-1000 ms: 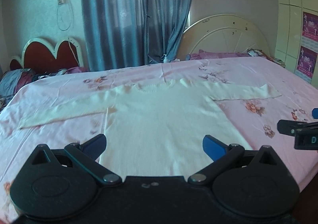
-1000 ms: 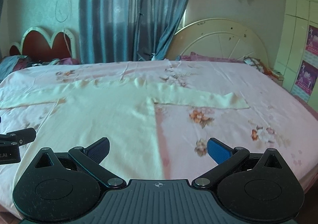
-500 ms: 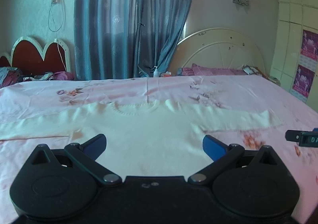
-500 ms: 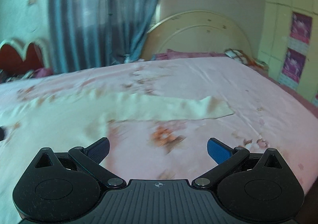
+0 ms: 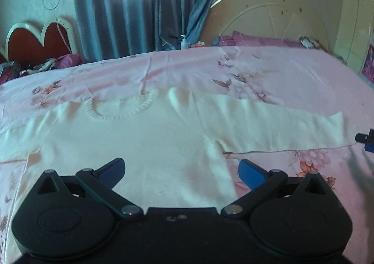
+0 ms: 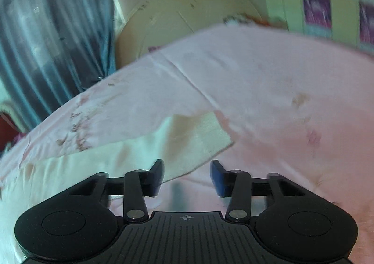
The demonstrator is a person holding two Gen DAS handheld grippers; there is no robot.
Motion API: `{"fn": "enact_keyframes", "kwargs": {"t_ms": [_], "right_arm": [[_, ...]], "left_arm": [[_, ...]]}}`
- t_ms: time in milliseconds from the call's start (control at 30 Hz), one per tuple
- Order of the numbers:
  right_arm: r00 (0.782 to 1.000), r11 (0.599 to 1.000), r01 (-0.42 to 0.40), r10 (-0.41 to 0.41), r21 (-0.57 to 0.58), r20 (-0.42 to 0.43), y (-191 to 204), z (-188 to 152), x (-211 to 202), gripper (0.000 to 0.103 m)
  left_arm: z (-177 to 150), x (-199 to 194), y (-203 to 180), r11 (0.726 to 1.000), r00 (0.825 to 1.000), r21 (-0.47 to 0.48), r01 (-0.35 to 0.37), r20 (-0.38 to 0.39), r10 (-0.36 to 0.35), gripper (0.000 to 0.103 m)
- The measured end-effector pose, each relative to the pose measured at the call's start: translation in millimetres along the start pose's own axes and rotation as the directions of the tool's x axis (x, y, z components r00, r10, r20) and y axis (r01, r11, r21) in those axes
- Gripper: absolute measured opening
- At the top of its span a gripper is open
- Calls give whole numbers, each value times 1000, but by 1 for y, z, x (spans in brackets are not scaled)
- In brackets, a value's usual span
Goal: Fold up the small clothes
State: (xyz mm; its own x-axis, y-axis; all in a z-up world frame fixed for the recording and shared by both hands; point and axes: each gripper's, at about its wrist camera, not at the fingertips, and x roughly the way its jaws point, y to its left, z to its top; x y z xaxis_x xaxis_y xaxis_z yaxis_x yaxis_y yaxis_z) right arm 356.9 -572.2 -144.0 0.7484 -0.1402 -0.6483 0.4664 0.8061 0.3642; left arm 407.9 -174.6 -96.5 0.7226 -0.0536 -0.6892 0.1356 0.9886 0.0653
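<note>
One cream knit sweater [image 5: 145, 137] is lying spread flat, front up, on a pink floral bedsheet [image 5: 292, 69], its ribbed round collar [image 5: 119, 109] lying ahead of the left tongs [image 5: 181, 169] and a little to their left. The left tongs are hovering over the garment's lower body with their two blue-padded fingers [image 5: 251, 172] standing wide apart and nothing between them; the sweater's side edge is running down between the two pads, nearer the right-hand one. One long sleeve [image 5: 275, 128] is stretching away ahead and to the right of these tongs, its cuff ending close beside the tip of the other tool, which is showing at the far right edge of the left wrist view. The right tongs [image 6: 187, 176] are tilting to one side, and their jaws have just been closing, now standing partly drawn together with a clear gap remaining; the sleeve cuff [image 6: 201, 137] is lying just ahead of them, its corner reaching down toward the left finger, and the pads are not pressing on it. This view is blurring, so whether the left pad is touching the cloth cannot be told. Beyond both tongs, blue-grey curtains [image 5: 145, 6] are hanging and a cream rounded headboard [image 5: 264, 11] is standing at the far end of the bed.
</note>
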Motion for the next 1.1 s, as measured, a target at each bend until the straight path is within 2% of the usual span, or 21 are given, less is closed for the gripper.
{"fn": "enact_keyframes", "kwargs": {"t_ms": [200,333,367,400,433,533,633,700,833,933,1033,1100], "right_arm": [[998,986,-56,61,154,-23,-33,8,19,44],[996,981,-83,87,173,-16,-36,13,26,44],[996,982,-81,85,169,-13,-36,14,27,31],[997,984,-75,80,161,-24,-35,15,29,1],[996,983,-75,80,168,-28,-37,15,29,1],[998,988,-58,55,146,30,-38,16,11,1],[999,993,-18,22,116,-33,-39,13,23,1],[1000,993,-14,17,118,-21,-36,17,20,1],[1000,999,-16,15,34,13,-10,20,11,1],[999,999,-26,27,-32,27,15,16,1,1],[997,992,-59,63,-110,35,53,9,-13,1],[993,981,-106,112,-161,31,84,3,-22,1]], "left_arm": [[9,18,-12,999,999,32,-29,-30,30,103],[13,28,-15,998,998,36,-45,-45,47,103],[15,30,-16,998,998,37,-48,-46,50,103],[16,31,-16,998,998,38,-52,-45,53,103],[17,31,-17,998,998,40,-56,-40,57,103],[21,29,-13,997,998,39,-63,-19,63,103],[22,30,-5,996,996,37,-79,-31,80,103],[21,32,5,996,995,35,-80,-56,82,103],[12,30,28,995,992,39,-90,-81,93,103],[4,27,58,999,995,-26,-45,-91,42,103],[-4,23,90,995,996,-80,-63,-75,57,102],[-8,19,114,993,998,-116,-31,-51,25,102]]}}
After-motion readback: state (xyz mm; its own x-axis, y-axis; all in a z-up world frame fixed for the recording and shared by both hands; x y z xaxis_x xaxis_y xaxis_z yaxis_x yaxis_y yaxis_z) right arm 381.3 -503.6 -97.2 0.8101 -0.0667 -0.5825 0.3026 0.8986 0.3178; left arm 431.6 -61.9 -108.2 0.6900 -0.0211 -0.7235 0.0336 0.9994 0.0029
